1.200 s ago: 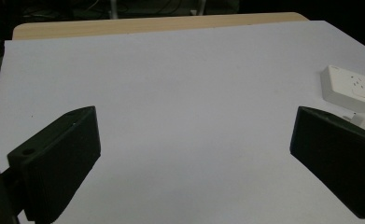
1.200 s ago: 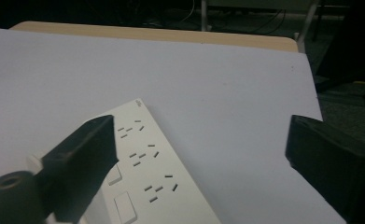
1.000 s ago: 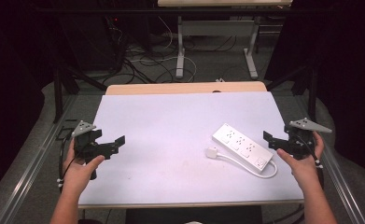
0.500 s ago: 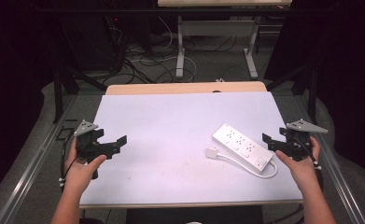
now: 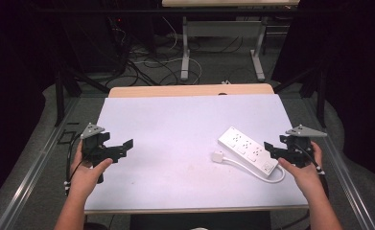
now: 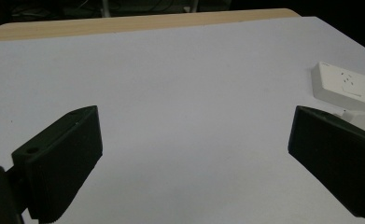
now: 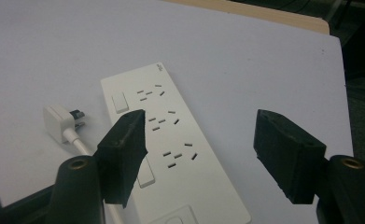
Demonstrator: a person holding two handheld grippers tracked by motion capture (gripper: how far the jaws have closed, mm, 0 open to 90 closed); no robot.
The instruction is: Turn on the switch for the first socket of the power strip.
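A white power strip (image 5: 248,149) lies flat and slantwise on the right half of the white tabletop (image 5: 185,129). Its white plug (image 5: 217,156) rests just to its left, and the cable (image 5: 252,167) curls along its near side. My right gripper (image 5: 271,151) hovers at the strip's near right end, open. Its jaws have just been closing, with nothing pinched between them. In the right gripper view the right gripper (image 7: 201,140) frames the power strip (image 7: 171,140) and the plug (image 7: 59,122) below it. My left gripper (image 5: 126,147) hangs open over bare table at the left, and the left gripper (image 6: 194,154) is empty.
A wooden strip (image 5: 190,90) edges the table's far side. Beyond it are the legs of another desk (image 5: 185,52) and loose floor cables (image 5: 146,62). Metal rails (image 5: 36,167) run along both sides of the table.
My right gripper has edged slightly left toward the power strip's end. The left gripper and the strip have stayed where they were.
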